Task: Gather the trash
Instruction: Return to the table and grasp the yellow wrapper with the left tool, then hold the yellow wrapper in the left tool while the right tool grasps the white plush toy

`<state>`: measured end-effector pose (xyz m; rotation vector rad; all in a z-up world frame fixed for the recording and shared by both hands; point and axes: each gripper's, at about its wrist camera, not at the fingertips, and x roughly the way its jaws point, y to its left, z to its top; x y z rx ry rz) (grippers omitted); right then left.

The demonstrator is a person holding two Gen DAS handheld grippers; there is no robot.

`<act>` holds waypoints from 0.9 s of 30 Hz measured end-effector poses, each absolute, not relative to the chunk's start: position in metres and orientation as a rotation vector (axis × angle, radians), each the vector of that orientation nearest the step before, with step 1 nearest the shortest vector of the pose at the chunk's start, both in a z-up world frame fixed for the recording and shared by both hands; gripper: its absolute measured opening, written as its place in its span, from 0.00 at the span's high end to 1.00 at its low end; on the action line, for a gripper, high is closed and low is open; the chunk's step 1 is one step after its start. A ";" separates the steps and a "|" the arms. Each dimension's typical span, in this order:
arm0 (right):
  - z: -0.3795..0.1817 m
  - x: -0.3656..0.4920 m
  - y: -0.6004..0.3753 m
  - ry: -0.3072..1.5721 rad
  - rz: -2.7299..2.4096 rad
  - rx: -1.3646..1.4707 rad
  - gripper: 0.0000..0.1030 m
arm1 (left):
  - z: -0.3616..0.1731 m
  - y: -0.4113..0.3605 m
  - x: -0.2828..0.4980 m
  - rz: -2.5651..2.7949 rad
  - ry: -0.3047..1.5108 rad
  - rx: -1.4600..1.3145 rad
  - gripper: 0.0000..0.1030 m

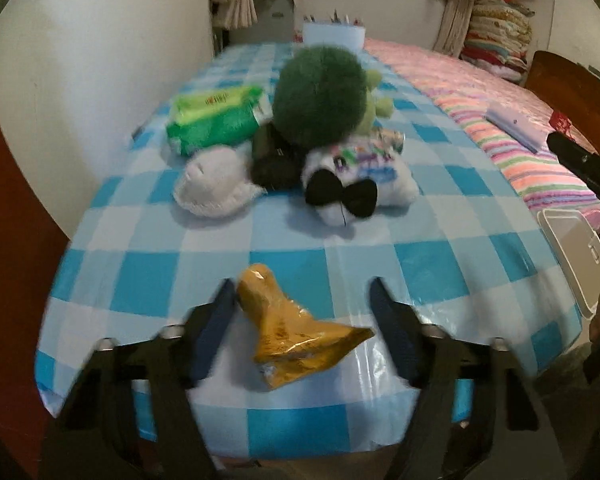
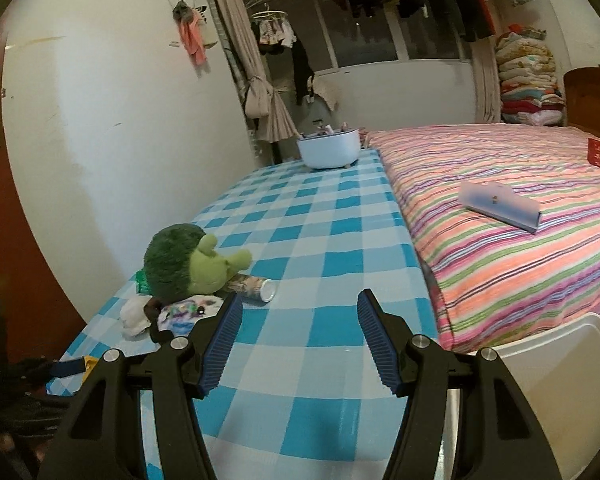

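The yellow wrapper (image 1: 296, 330) lies on the checked worktop (image 1: 440, 264) near its front edge, between the fingers of the left tongs (image 1: 303, 334). Its narrow end sits just beside the left finger (image 1: 216, 320); its crumpled wide end points toward the right finger, with a clear gap there. The long axis runs diagonally from upper left to lower right. The pads do not appear to press it: the left tongs stand released around it. The left tongs are the nearer pair.

The right tongs (image 2: 300, 338) stand released and empty over bare worktop, beside the white bin (image 2: 548, 392).

Count:
- one yellow wrapper
- one green packet (image 1: 216, 120)
- one white crumpled wad (image 1: 212, 188)
- one cylindrical tube (image 2: 254, 286)
- two plush toys visible (image 1: 320, 96)
- one white bin
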<state>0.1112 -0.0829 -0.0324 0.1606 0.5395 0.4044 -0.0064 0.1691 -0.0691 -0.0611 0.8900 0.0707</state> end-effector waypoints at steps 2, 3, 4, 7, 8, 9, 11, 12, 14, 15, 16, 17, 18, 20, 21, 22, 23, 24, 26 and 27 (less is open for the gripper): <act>-0.033 0.112 -0.080 0.543 0.412 0.161 0.43 | -0.077 0.170 -0.002 0.048 0.927 -0.077 0.67; -0.034 0.113 -0.078 0.548 0.416 0.162 0.43 | -0.081 0.170 0.000 0.037 0.947 -0.090 0.69; -0.034 0.114 -0.079 0.551 0.420 0.166 0.43 | -0.084 0.171 0.002 0.031 0.955 -0.096 0.76; -0.036 0.116 -0.072 0.560 0.443 0.171 0.43 | -0.087 0.175 0.005 0.025 0.946 -0.113 0.86; -0.037 0.116 -0.070 0.562 0.452 0.169 0.43 | -0.086 0.177 0.007 0.027 0.940 -0.116 0.89; -0.037 0.116 -0.066 0.565 0.463 0.165 0.43 | -0.086 0.179 0.007 0.027 0.931 -0.119 0.89; -0.040 0.117 -0.058 0.576 0.489 0.157 0.43 | -0.083 0.185 0.009 0.022 0.916 -0.137 0.90; -0.040 0.117 -0.055 0.580 0.499 0.155 0.43 | -0.082 0.187 0.009 0.024 0.911 -0.141 0.90; -0.043 0.118 -0.047 0.591 0.521 0.148 0.43 | -0.080 0.191 0.010 0.029 0.898 -0.142 0.91; -0.044 0.118 -0.042 0.599 0.536 0.144 0.43 | -0.079 0.192 0.010 0.030 0.895 -0.146 0.91; -0.046 0.119 -0.038 0.609 0.549 0.143 0.43 | -0.078 0.194 0.010 0.032 0.889 -0.152 0.91; -0.047 0.120 -0.033 0.618 0.563 0.144 0.43 | -0.078 0.195 0.011 0.032 0.885 -0.153 0.91; -0.048 0.120 -0.029 0.624 0.573 0.143 0.43 | -0.078 0.196 0.011 0.032 0.882 -0.154 0.91; -0.049 0.121 -0.021 0.635 0.591 0.141 0.43 | -0.078 0.197 0.011 0.038 0.875 -0.155 0.91; -0.050 0.122 -0.017 0.643 0.600 0.142 0.43 | -0.078 0.198 0.011 0.042 0.872 -0.149 0.91; -0.051 0.122 -0.015 0.648 0.606 0.142 0.43 | -0.077 0.198 0.011 0.052 0.868 -0.141 0.91; -0.052 0.124 -0.012 0.654 0.609 0.141 0.43 | -0.077 0.198 0.011 0.059 0.865 -0.132 0.91; -0.053 0.126 -0.006 0.667 0.616 0.139 0.43 | -0.077 0.198 0.011 0.062 0.861 -0.129 0.91; -0.055 0.129 -0.001 0.683 0.620 0.142 0.43 | -0.076 0.200 0.012 0.056 0.859 -0.138 0.91; -0.057 0.131 0.003 0.698 0.627 0.140 0.43 | -0.076 0.200 0.012 0.054 0.856 -0.139 0.91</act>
